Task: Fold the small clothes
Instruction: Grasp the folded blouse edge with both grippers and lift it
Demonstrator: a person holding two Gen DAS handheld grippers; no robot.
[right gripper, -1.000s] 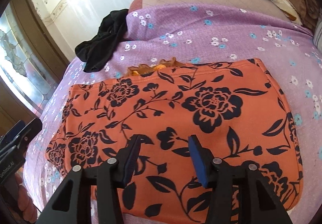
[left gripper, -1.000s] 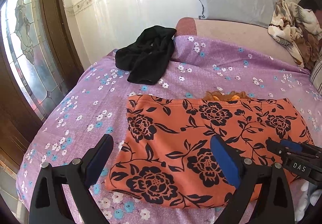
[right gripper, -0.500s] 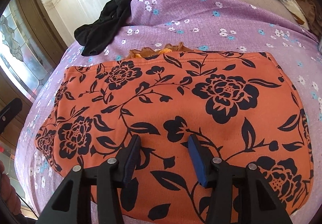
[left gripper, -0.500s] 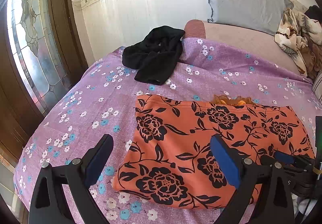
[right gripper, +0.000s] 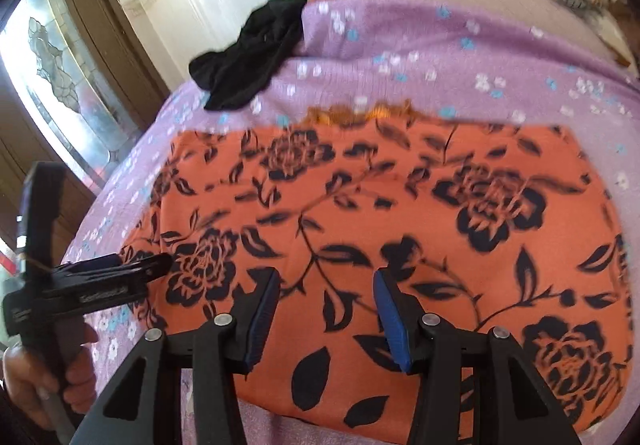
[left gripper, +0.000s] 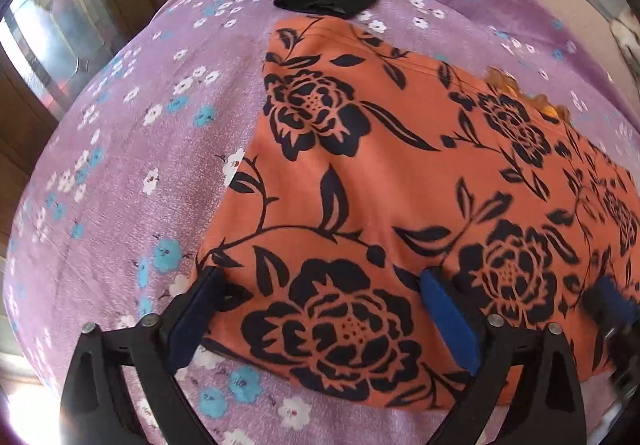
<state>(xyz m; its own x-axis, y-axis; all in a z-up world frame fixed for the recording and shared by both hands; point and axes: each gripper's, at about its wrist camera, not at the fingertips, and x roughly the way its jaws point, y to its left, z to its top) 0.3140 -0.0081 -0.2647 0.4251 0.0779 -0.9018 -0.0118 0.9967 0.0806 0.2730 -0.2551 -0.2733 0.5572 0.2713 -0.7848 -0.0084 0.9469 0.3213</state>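
While the orange floral garment [left gripper: 400, 185] lies flat on the purple bedspread [left gripper: 132, 165], both grippers — left gripper [left gripper: 320, 321], right gripper [right gripper: 326, 317] — hover over its near edge, jaws apart, gripping nothing.

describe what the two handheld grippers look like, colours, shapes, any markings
Both the left gripper and the right gripper are black, angular frames with cut-out openings and round silver bolts at the joints. Each finger carries a flat blue pad. Seen side-on from the right wrist camera, the left gripper shows small white lettering, too blurred to read, on a black handle.
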